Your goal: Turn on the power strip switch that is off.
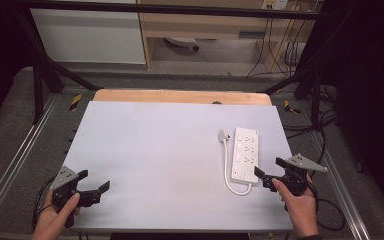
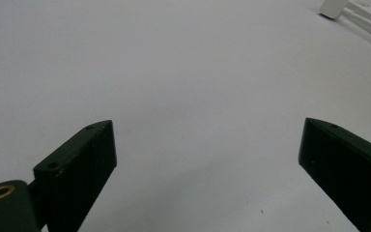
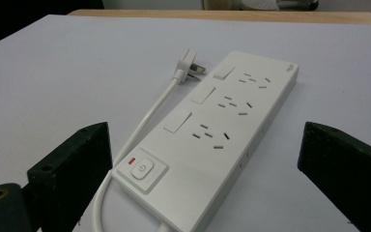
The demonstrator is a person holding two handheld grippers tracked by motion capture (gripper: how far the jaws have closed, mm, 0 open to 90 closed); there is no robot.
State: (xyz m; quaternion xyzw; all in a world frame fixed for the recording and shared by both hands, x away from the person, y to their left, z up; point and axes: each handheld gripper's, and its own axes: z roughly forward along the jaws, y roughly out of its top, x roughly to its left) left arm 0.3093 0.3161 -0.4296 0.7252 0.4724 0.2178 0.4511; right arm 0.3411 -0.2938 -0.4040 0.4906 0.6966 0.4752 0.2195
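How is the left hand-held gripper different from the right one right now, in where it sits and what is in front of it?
The left hand-held gripper sits at the table's near left corner, the right hand-held gripper at its right edge. The left faces bare surface, with the power strip far off; the right sits right beside the strip's switch end. Both are open and hold nothing.

Your left gripper and right gripper were both black, each topped by a grey three-cornered plate dotted with small holes. Their jaws were blocky and matte, with tiny screw holes near the tips and a brass-ringed hole at the base. Black cables trailed from each
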